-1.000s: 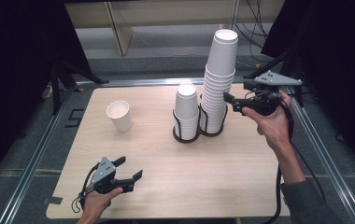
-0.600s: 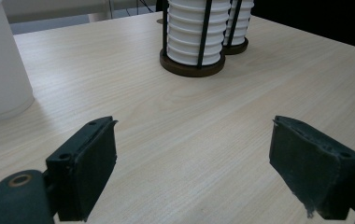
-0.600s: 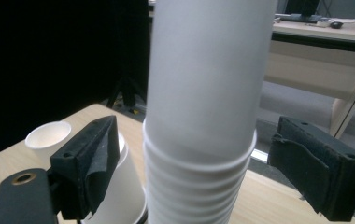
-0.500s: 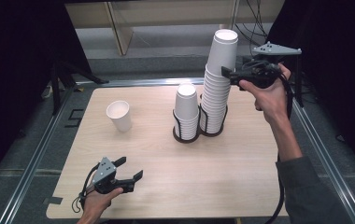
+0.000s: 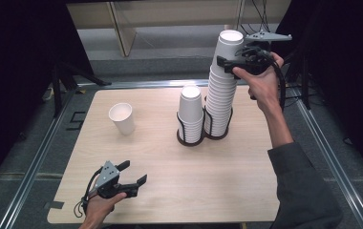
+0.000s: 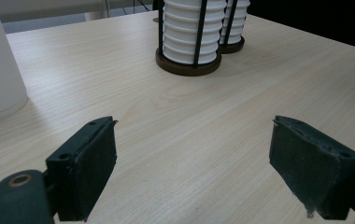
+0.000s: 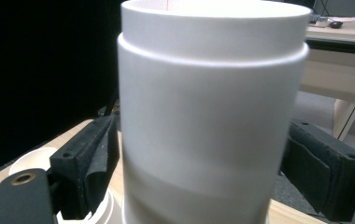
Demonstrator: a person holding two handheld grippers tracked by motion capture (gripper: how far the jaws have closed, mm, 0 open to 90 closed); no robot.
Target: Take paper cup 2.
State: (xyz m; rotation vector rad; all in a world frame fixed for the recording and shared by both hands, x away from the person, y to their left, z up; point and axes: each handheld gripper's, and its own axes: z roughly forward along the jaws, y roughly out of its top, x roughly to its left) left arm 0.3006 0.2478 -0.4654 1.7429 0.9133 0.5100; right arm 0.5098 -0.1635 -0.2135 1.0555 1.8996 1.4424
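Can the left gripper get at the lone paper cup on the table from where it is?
Probably yes. The left gripper sits low at the near edge with its jaws open and nothing between them, and bare table lies between it and the single cup. The two cup stacks stand well off to the side.

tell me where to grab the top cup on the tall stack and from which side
Grip the top cup on its side wall just under the rolled rim, coming in level from the right, where the right claw already straddles it. The wall is upright and free above the stack; the rim stops slipping.
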